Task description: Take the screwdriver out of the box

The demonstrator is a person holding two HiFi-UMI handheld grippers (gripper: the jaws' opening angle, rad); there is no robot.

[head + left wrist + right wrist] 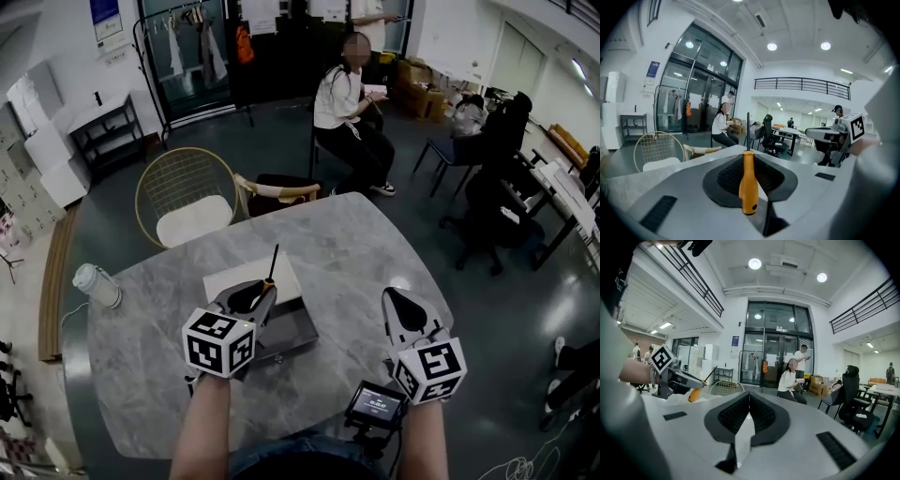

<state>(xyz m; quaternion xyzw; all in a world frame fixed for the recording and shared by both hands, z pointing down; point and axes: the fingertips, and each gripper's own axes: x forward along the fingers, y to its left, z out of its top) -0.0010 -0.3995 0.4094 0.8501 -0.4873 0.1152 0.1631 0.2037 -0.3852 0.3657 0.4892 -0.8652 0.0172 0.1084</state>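
An orange-handled screwdriver [269, 277] with a thin black shaft stands nearly upright, lifted clear of the box, with my left gripper [261, 292] shut on its handle. In the left gripper view the handle [749, 180] sits between the dark pads, with the shaft rising above them. The open box [298, 335], a dark tray with a white lid [234, 276] behind it, lies on the marble table [337, 244] under the left gripper. My right gripper [394, 302] hovers to the right of the box, shut and empty. The right gripper view shows its pads [761, 416] pressed together and the left gripper [675, 378] with the screwdriver [695, 394] at the left.
A white cylindrical container [97, 285] lies near the table's left edge. A wire chair [186, 197] stands behind the table, and a person [345, 103] sits farther back. A small device with a screen [375, 404] hangs at the near table edge.
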